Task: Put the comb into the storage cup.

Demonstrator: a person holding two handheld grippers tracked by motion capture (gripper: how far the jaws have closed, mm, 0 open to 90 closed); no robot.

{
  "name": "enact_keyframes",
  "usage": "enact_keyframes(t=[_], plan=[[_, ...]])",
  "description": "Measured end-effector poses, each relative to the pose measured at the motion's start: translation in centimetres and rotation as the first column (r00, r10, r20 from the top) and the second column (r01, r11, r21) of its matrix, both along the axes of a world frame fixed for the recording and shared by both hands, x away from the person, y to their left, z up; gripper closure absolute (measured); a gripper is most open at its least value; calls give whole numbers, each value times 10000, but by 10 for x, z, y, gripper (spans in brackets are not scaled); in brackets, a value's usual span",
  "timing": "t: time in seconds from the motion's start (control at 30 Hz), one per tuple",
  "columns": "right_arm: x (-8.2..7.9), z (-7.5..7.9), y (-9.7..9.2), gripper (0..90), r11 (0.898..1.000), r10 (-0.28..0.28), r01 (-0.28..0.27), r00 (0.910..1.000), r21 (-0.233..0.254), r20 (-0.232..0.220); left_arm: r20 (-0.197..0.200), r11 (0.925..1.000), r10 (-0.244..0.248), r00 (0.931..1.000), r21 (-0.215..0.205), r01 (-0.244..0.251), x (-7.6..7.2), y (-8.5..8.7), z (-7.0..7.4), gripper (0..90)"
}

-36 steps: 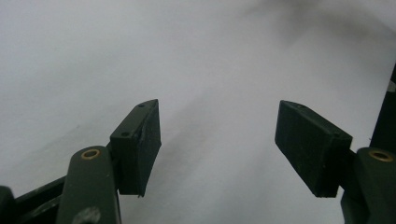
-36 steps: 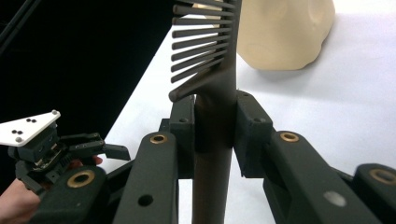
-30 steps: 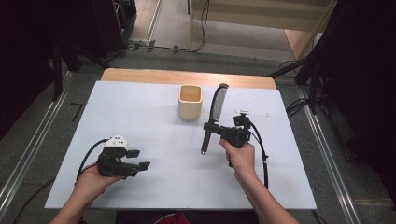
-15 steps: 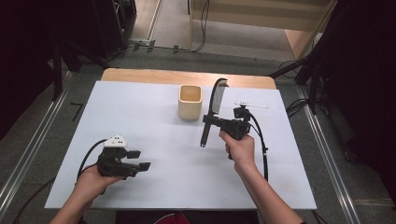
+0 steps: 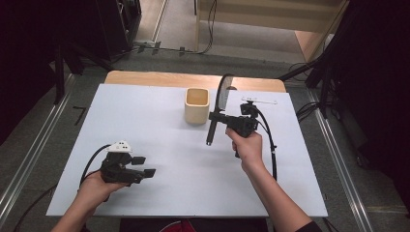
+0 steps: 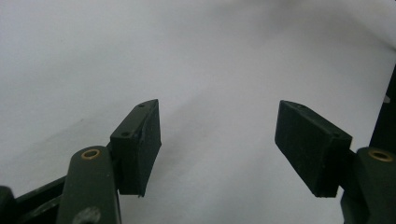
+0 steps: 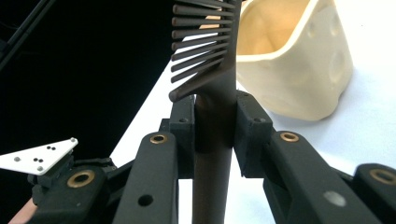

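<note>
Right hand-held gripper [image 5: 216, 117] is clamped on the comb [image 7: 212, 74], pads pressing either side of the handle just below the first teeth; the comb is lifted off the counter [image 5: 159, 140], just right of the cup [image 5: 197, 105]. Judged light and stiff: a thin dark plastic piece, smooth round handle, so it could twist or slide between the pads if knocked. Teeth look thin and the likeliest part to bend or snap; take hold on the handle, as now, near the toothed end for control. Long axis stands near upright in the high view, tilted slightly; toothed end points up and away, bare handle end hangs down toward the counter. In the right gripper view the teeth face left, away from the cup. Left hand-held gripper [image 5: 145, 166] rests low over the counter, jaws apart, nothing between them.
</note>
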State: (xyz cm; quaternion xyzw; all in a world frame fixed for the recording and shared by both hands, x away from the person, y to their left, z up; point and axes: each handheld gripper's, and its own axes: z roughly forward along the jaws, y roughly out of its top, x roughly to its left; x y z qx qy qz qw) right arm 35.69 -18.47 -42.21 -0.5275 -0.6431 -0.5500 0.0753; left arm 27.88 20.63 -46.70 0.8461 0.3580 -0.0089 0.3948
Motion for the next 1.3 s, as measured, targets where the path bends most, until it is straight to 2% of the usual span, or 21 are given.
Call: enact_keyframes(t=[0.4,0.7,0.97,1.3], plan=[[12,12,6,699,9999,-2,3,9999,-117,114,4,10000,18,10000,78,-18,1,2,0,326],[22,20,6,699,9995,-234,237,9995,-191,192,3,9999,48,10000,129,-48,1,2,-1,326],[29,25,9,700,9997,-241,242,9994,-34,232,15,10000,51,10000,76,-51,2,3,-1,326],[44,38,13,700,9995,-286,293,9983,-125,510,-2,9999,92,10000,76,-92,2,4,-1,326]])
